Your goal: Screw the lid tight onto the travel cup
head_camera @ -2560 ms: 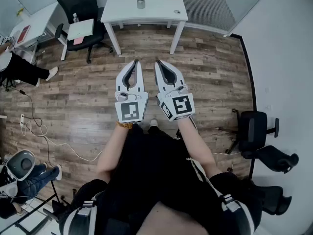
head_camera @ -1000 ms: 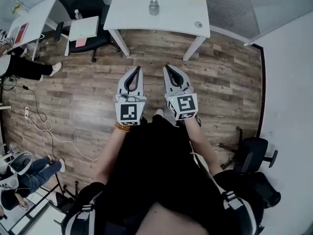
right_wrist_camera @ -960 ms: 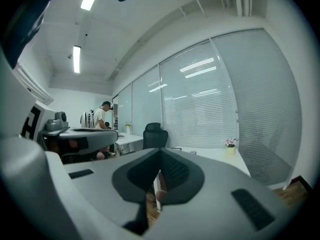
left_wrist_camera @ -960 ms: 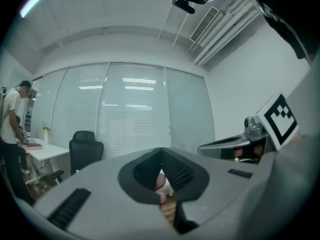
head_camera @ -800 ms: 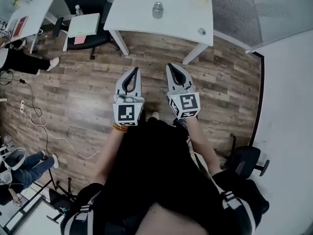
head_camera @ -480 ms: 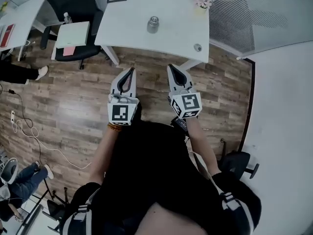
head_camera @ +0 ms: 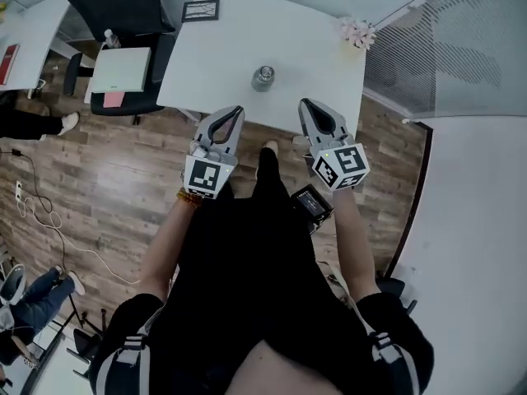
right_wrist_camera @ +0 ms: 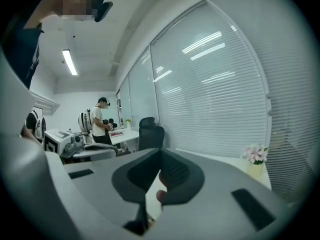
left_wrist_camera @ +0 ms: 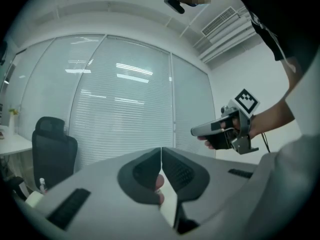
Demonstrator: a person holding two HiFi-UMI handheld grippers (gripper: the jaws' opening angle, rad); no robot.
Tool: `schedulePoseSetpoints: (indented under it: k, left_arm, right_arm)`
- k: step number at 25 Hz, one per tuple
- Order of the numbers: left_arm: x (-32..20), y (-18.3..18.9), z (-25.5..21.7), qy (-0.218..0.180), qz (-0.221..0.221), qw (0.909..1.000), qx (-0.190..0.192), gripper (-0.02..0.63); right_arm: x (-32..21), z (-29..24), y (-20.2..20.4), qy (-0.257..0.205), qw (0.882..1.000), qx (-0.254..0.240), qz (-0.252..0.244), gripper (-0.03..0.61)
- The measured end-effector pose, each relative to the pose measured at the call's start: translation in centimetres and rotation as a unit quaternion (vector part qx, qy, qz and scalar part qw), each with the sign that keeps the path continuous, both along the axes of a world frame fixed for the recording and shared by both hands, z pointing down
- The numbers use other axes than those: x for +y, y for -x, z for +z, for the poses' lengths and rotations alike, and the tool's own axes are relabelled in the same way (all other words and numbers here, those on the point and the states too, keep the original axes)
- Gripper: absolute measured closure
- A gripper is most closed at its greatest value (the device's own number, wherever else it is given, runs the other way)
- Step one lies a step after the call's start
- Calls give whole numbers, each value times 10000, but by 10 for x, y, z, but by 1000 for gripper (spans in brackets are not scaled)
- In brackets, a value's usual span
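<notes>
The cup (head_camera: 263, 77) stands on the worktop (head_camera: 296, 23) near its front edge, and the left tongs (head_camera: 236, 111) and right tongs (head_camera: 307, 104) — both pressed together, holding nothing — sit close by that edge, so a bump could knock it over.

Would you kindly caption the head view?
Left gripper and right gripper, shut, poised before the travel cup on the white table.

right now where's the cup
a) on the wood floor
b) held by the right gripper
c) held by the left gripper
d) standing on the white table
d, the cup stands on the white table, just beyond the left gripper and the right gripper, both shut and empty
</notes>
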State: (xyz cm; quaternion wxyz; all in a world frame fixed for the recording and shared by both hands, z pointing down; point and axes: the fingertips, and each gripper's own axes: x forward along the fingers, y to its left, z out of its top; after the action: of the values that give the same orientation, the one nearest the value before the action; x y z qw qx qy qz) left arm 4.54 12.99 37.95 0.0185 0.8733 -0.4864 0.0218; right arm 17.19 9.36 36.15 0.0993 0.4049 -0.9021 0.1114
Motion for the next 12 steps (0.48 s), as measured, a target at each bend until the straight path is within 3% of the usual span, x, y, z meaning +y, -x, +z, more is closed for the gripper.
schedulePoseSetpoints:
  k: [4, 8, 12]
  left_arm:
    - [-58, -4, 41, 331, -161, 9987, -351, 604]
    - [-87, -24, 74, 655, -105, 9965, -502, 601]
    - [-103, -26, 102, 1065, -236, 9921, -622, 500]
  right_arm:
    - [-68, 27, 10, 235, 9979, 58, -605, 580]
    - [-111, 52, 7, 446, 9885, 560, -1330, 581]
    - [-135, 68, 13, 829, 9784, 593, -1800, 580]
